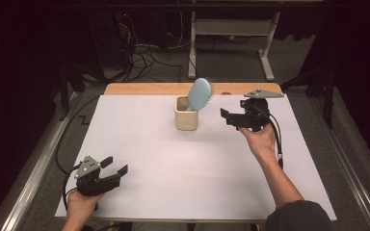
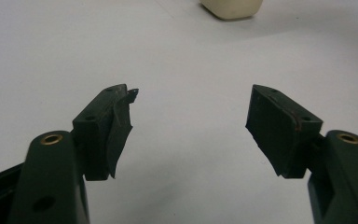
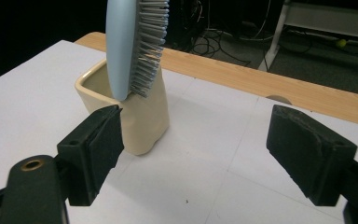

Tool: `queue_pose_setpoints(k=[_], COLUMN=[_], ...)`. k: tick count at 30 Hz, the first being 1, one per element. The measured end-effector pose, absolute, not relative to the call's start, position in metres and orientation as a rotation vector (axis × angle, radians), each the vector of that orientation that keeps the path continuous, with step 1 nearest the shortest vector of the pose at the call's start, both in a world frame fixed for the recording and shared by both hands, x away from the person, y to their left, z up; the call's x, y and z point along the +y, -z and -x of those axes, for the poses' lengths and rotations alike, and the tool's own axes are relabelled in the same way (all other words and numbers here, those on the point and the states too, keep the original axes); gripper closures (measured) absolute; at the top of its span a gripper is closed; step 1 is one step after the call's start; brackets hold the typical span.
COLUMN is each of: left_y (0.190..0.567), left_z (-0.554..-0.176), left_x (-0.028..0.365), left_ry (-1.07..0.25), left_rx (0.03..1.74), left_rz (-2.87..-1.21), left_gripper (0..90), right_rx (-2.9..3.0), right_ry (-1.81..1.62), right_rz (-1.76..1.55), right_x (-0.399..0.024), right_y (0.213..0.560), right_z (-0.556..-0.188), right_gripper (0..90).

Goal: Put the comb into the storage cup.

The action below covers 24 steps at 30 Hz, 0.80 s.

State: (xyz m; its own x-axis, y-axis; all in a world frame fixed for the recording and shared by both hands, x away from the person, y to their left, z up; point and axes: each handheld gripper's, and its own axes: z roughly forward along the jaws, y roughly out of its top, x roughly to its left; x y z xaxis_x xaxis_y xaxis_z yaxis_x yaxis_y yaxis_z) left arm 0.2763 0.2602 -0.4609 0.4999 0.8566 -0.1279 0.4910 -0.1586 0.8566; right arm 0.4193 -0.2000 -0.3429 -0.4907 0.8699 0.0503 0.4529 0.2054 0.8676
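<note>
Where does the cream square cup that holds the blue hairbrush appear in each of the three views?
High view: the cream cup stands upper centre on the white table sheet, hairbrush leaning out of it, left of the right gripper.
Left gripper view: only its base shows at the top edge, far beyond the open jaws.
Right gripper view: left of centre, just beyond the left jaw.
Shared landmark: the white table sheet.

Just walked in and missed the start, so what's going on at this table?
A person holds a black two-jaw gripper in each hand. A light blue hairbrush stands head-up, leaning, in a cream square ceramic cup on the white table. The right gripper is open beside the cup, holding nothing. The left gripper, also open, is near the table's front left corner.
</note>
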Motion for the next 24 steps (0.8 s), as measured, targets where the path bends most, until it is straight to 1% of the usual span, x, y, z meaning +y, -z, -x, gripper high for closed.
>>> queue_pose_setpoints(k=[24], left_y=[0.461], left_z=[-0.277], left_x=[0.262], left_ry=[-0.485], left_rx=[1.141], left_rz=[-1.798], left_gripper=[31.1], right_rx=[2.016], right_ry=[-1.236], right_rz=[-1.245], right_x=[-0.218], right_y=[0.346], right_z=[-0.411], right_gripper=[19.4])
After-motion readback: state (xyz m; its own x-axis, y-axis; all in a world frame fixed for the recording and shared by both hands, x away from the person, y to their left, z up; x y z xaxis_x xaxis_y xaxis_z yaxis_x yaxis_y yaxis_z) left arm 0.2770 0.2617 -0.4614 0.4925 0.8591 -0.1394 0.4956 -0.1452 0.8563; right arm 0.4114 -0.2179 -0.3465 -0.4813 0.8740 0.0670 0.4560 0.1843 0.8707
